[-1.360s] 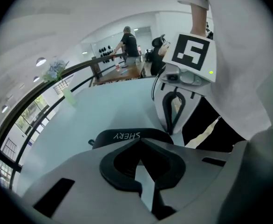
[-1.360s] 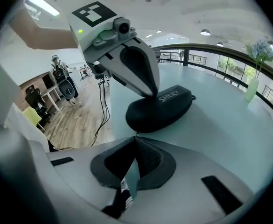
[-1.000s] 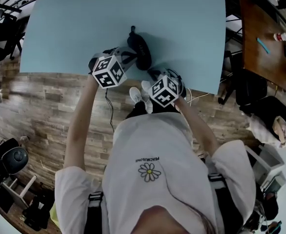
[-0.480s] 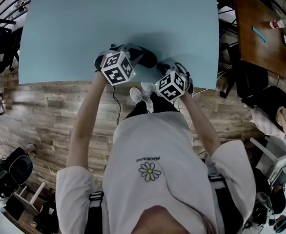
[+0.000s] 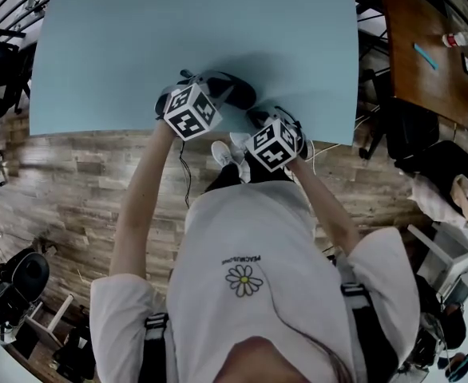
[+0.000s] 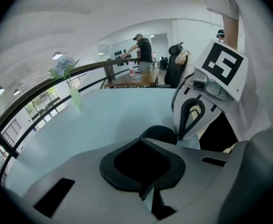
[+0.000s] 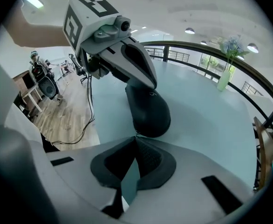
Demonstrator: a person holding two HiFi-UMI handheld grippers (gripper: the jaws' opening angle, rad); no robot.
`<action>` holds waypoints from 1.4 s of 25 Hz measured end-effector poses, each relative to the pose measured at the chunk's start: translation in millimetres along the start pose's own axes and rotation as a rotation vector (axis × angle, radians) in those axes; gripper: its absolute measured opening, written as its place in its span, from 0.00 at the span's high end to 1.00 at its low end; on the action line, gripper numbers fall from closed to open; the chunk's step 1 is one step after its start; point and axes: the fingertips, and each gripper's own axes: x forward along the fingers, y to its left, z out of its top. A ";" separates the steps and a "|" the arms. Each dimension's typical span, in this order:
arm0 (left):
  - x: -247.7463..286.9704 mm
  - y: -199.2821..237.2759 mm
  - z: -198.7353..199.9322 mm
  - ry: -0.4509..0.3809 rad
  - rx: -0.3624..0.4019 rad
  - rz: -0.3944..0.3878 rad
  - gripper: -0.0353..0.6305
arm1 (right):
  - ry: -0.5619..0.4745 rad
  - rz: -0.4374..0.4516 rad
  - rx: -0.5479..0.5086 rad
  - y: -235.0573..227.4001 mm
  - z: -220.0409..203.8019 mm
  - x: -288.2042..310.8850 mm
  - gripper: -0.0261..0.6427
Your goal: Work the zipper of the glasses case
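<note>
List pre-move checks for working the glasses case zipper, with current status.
1. Glasses case lies on the table, inside its edge: ok.
2. Left gripper shut, over one end of the case: ok.
3. Left gripper actually pinning the case: cannot tell.
4. Right gripper shut, tips at the case's other end: ok.
5. Zipper pull caught in the right gripper: cannot tell.
6. Zipper open or closed: cannot tell.

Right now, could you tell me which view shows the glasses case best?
The right gripper view: the glasses case lies almost whole in mid-frame. The head view shows it small and partly covered; the left gripper view shows only its dark hump.
</note>
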 end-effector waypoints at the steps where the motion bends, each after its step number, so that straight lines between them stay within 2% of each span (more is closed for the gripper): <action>1: 0.2 -0.2 0.7 -0.002 -0.004 0.003 0.93 | -0.004 0.003 0.015 2.9 2.6 1.7 0.95; 5: -0.2 0.2 2.3 -0.012 -0.018 0.021 0.93 | -0.016 -0.008 0.081 4.9 6.4 5.5 0.95; 14: -1.0 2.5 1.4 -0.028 -0.043 0.043 0.93 | -0.038 0.000 0.107 4.0 7.0 6.6 0.95; 20: -1.4 3.0 2.9 -0.023 -0.071 0.071 0.92 | -0.069 -0.066 0.115 -8.6 5.1 -7.3 0.95; 21: -3.8 3.7 4.1 -0.026 -0.073 0.080 0.92 | -0.088 -0.083 0.118 -13.6 7.5 -13.1 0.94; 23: -14.4 9.0 12.9 -0.068 -0.094 0.109 0.92 | -0.143 -0.128 0.125 -28.4 15.5 -26.9 0.78; 26: -42.5 29.7 35.9 -0.173 -0.158 0.201 0.92 | -0.224 -0.210 0.144 -60.1 31.9 -52.6 0.76; 29: -82.0 55.3 63.8 -0.280 -0.188 0.322 0.92 | -0.327 -0.291 0.152 -94.3 60.3 -83.9 0.76; 35: -190.3 103.2 107.3 -0.505 -0.281 0.638 0.92 | -0.588 -0.423 0.066 -134.5 151.3 -157.0 0.76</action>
